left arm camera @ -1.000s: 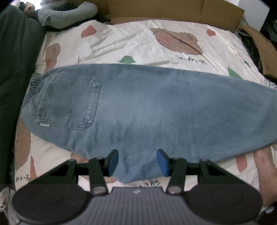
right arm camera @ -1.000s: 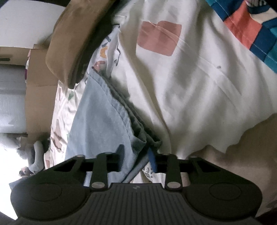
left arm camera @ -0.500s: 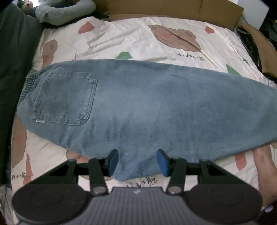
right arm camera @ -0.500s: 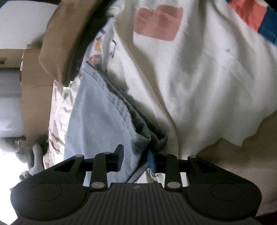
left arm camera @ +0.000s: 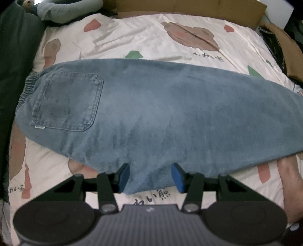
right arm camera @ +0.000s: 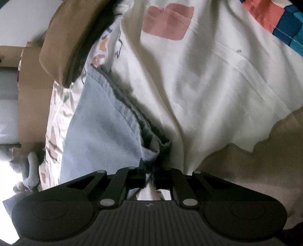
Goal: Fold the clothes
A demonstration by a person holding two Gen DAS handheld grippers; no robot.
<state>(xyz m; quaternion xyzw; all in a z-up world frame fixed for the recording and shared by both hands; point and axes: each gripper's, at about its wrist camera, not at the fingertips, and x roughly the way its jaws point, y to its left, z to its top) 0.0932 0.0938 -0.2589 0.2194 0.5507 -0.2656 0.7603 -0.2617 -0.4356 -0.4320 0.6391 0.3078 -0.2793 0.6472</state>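
In the left wrist view, the jeans (left arm camera: 161,113) are lying folded lengthwise across the bed sheet (left arm camera: 142,37), running from nine o'clock to three o'clock, with the back pocket (left arm camera: 68,102) facing up toward nine o'clock. The left gripper (left arm camera: 150,178) is sitting at six o'clock with its blue fingers (left arm camera: 123,177) standing apart, the near edge of the denim lying between them without either pad pressing on it. A cardboard box (left arm camera: 189,7) is standing along the far edge of the bed at twelve o'clock, and a brown garment (left arm camera: 287,49) is lying at two o'clock. A bare foot (left arm camera: 289,181) is resting on the sheet at four o'clock.

In the right wrist view, the right gripper (right arm camera: 149,170) is at six o'clock, and its fingers have just been closing: they are now pinching the hem corner of the jeans (right arm camera: 106,132). The leg is stretching away toward ten o'clock over the bed sheet (right arm camera: 208,85). The brown garment (right arm camera: 66,41) is lying at eleven o'clock, beside the cardboard box (right arm camera: 34,94) at nine o'clock. A patchwork blanket (right arm camera: 280,19) is showing at one o'clock.
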